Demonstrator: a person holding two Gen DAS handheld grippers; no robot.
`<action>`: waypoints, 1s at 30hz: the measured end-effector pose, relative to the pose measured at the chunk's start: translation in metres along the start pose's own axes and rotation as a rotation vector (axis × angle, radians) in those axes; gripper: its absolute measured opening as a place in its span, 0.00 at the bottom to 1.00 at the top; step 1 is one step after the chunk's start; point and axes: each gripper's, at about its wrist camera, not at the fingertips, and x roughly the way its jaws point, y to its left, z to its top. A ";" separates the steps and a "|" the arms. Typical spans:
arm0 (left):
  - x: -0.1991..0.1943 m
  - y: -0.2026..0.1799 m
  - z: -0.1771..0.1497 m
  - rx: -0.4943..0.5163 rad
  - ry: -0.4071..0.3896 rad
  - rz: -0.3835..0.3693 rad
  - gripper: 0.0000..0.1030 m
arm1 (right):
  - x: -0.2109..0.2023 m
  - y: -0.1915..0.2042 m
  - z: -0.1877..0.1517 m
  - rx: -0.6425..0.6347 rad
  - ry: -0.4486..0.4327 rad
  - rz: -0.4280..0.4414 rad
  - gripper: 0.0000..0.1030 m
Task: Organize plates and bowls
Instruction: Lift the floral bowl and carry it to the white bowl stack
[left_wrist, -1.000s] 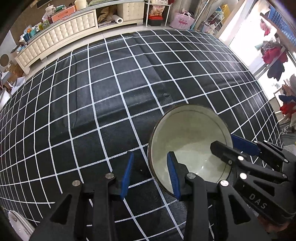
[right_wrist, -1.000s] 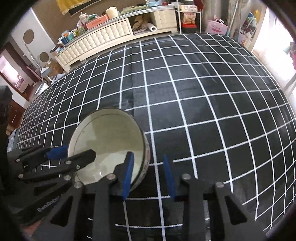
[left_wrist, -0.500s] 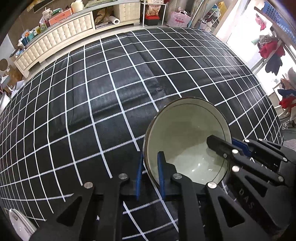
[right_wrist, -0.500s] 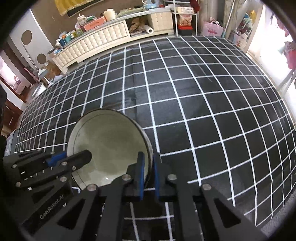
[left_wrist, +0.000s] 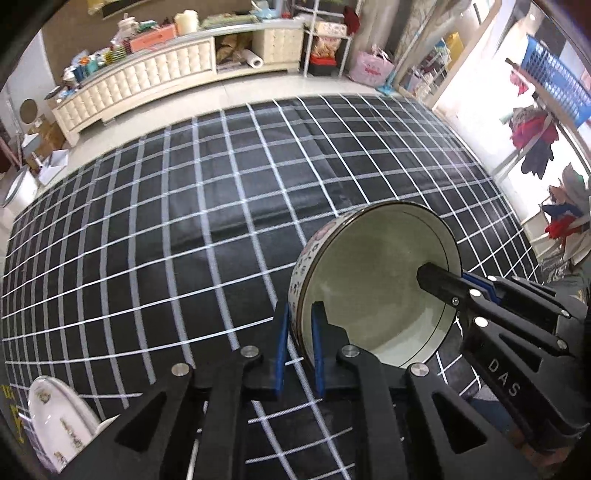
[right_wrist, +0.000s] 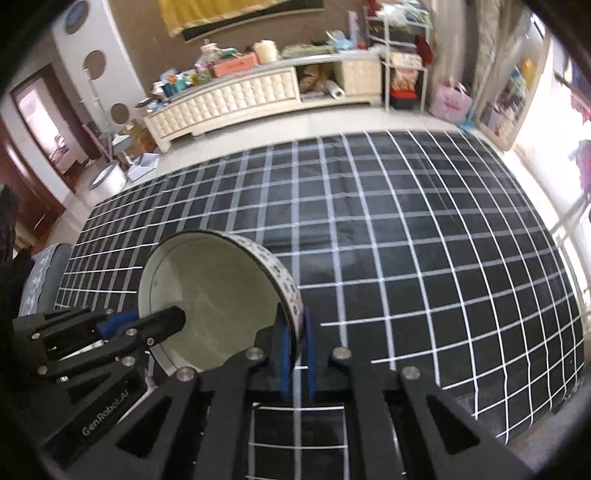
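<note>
**Both grippers clamped, opposite sides of one rim**

Left gripper (left_wrist: 298, 341): jaws closed down to a thin gap, blue pads either side of the bowl (left_wrist: 373, 288) wall, one finger inside, one outside. Pointing steeply down.

Right gripper (right_wrist: 295, 354): same state, pads pinching the rim on the opposite side, one finger in, one out. Also pitched steeply down.

Each gripper shows in the other's view: the right enters the left wrist view from the right edge, the left enters the right wrist view from the left edge. Fingertips face each other across the bowl's inside.
</note>
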 end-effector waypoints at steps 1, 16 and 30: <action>-0.009 0.005 -0.002 -0.005 -0.012 0.008 0.10 | -0.002 0.008 0.000 -0.010 -0.002 0.005 0.10; -0.093 0.092 -0.058 -0.114 -0.097 0.099 0.10 | -0.011 0.107 -0.019 -0.131 0.023 0.100 0.10; -0.109 0.139 -0.112 -0.166 -0.068 0.144 0.10 | 0.014 0.155 -0.053 -0.192 0.133 0.092 0.10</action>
